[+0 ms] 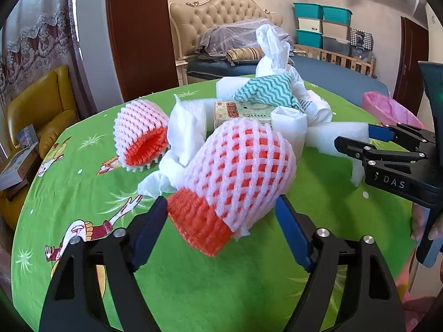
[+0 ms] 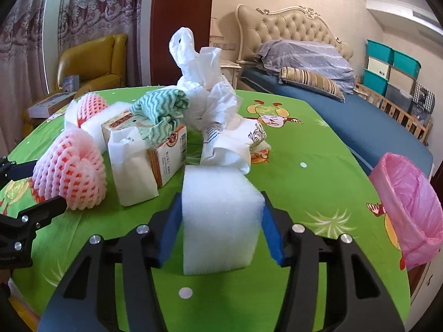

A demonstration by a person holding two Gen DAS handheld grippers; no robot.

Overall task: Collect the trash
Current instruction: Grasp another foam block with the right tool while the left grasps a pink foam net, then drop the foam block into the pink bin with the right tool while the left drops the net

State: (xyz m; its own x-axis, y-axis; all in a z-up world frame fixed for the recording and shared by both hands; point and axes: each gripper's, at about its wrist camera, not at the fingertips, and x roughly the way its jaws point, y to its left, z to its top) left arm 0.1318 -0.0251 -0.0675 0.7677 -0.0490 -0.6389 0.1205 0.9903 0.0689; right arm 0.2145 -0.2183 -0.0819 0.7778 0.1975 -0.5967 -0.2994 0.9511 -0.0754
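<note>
A heap of trash lies on a green cartoon tablecloth [image 1: 193, 285]. My left gripper [image 1: 221, 207] has its jaws on both sides of a pink-and-orange foam fruit net [image 1: 238, 171], touching it. A second foam net [image 1: 141, 135] lies to the left. My right gripper [image 2: 221, 204] is shut on a white foam block [image 2: 221, 221]. It also shows in the left wrist view [image 1: 357, 141]. Behind lie a cardboard carton [image 2: 166, 152], a teal zigzag cloth [image 2: 163, 108], crumpled white paper [image 1: 182, 135] and a white plastic bag [image 2: 202, 83].
A bin lined with a pink bag [image 2: 407, 210] stands off the table's right edge. A bed [image 2: 346, 121] is behind the table, a yellow armchair [image 1: 36, 110] with boxes to the left. Stacked storage bins [image 2: 390, 66] stand at the far right.
</note>
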